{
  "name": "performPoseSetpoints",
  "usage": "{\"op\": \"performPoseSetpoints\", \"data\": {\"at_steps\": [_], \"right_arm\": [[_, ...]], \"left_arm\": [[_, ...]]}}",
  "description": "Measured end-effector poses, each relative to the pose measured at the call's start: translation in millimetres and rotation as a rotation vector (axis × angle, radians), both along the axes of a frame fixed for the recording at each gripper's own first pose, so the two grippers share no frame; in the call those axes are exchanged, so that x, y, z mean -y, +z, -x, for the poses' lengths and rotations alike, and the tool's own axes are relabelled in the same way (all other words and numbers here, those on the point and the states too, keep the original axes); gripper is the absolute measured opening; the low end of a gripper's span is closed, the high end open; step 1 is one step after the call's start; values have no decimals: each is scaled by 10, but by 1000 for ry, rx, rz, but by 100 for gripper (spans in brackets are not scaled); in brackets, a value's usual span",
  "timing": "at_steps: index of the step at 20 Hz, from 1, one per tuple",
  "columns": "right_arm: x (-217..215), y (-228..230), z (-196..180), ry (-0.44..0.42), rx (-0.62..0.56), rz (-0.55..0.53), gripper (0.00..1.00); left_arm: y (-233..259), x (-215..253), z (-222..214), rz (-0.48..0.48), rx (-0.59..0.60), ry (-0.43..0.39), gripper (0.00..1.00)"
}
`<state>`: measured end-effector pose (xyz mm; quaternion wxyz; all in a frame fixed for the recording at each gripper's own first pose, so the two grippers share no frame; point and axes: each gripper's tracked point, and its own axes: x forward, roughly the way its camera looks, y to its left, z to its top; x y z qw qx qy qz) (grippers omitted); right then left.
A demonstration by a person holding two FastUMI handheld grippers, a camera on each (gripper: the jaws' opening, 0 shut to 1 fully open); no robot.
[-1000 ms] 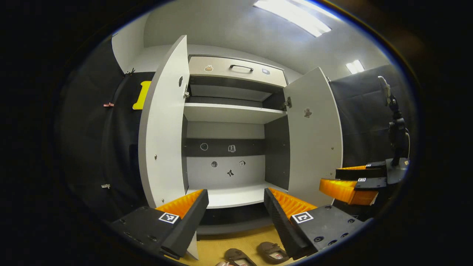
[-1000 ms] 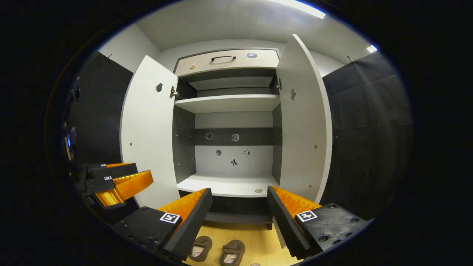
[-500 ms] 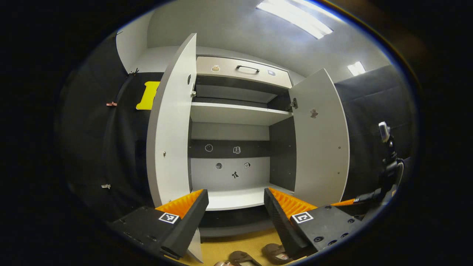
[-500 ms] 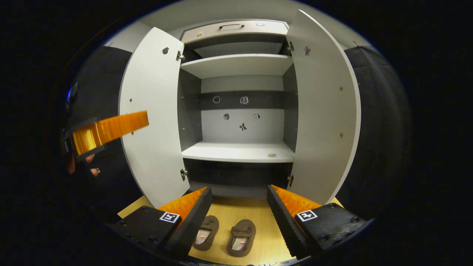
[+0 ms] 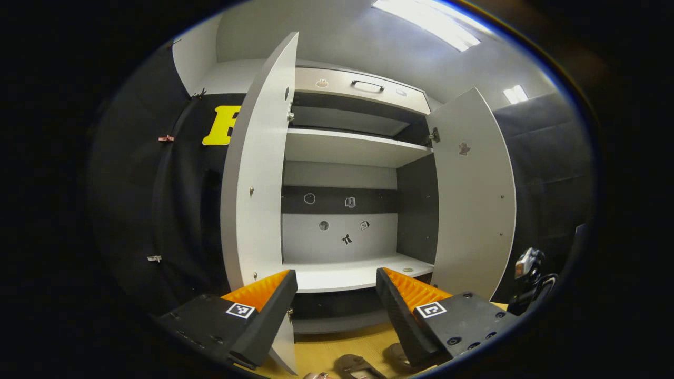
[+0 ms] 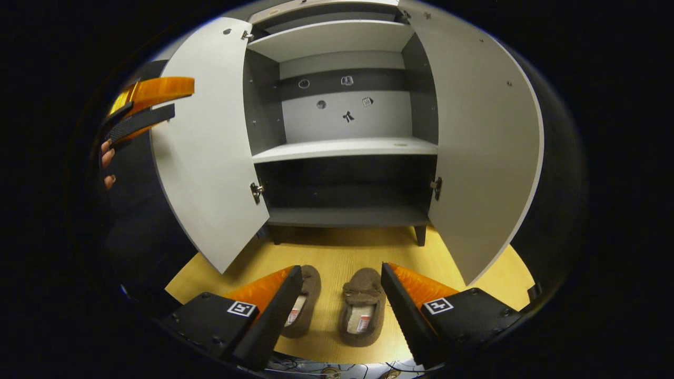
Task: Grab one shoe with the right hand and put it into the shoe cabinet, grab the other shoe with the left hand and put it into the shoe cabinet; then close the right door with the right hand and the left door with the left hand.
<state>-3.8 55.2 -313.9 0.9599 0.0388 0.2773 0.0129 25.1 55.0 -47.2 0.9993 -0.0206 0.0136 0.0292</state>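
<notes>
Down at 6 o'clock in the right gripper view, my right gripper (image 6: 341, 308) hangs over the two brown shoes, jaws spread wide with nothing between them. The right shoe (image 6: 362, 307) sits fully in the gap between the fingers, and the left shoe (image 6: 301, 307) is partly tucked behind the left finger; both lie side by side on the yellowish wood floor (image 6: 337, 255), toes toward the shoe cabinet (image 6: 345, 147). The cabinet takes up 12 o'clock, with the left door (image 6: 205, 142) and right door (image 6: 482, 142) both swung wide, and the white shelf (image 6: 342, 149) has a small round thing near its right end, too small for me to make out. Out at 10 o'clock I can see my left gripper (image 6: 145, 102) raised beside the left door, with a few fingertips of the hand (image 6: 107, 163) holding it. In the left gripper view, the left gripper (image 5: 337, 302) is released too, jaws apart and gripping nothing, pointed at the cabinet's middle shelf (image 5: 358, 273), with the shoes just peeking in at 6 o'clock under the fingers.
</notes>
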Motion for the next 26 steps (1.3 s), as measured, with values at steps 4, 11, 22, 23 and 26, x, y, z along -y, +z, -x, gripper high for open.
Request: {"op": "performPoseSetpoints", "data": {"at_steps": [4,11,22,23,26], "right_arm": [[-90,-582,64,-12,-103,-46,99],[-78,-1424,95,-32,-245,-58,79],[54,-1970,-311,-52,-243,14,57],[76,-1993,-352,-54,-239,27,57],[135,-2119,-512,-69,-241,44,56]], "left_arm": [[-192,-13,-16,-5,-44,3,95],[-391,35,-60,-2,-69,-16,95],[-728,4,-94,16,-129,-10,95],[-733,-8,-101,21,-130,-7,95],[-777,-44,-113,20,-137,7,95]]}}
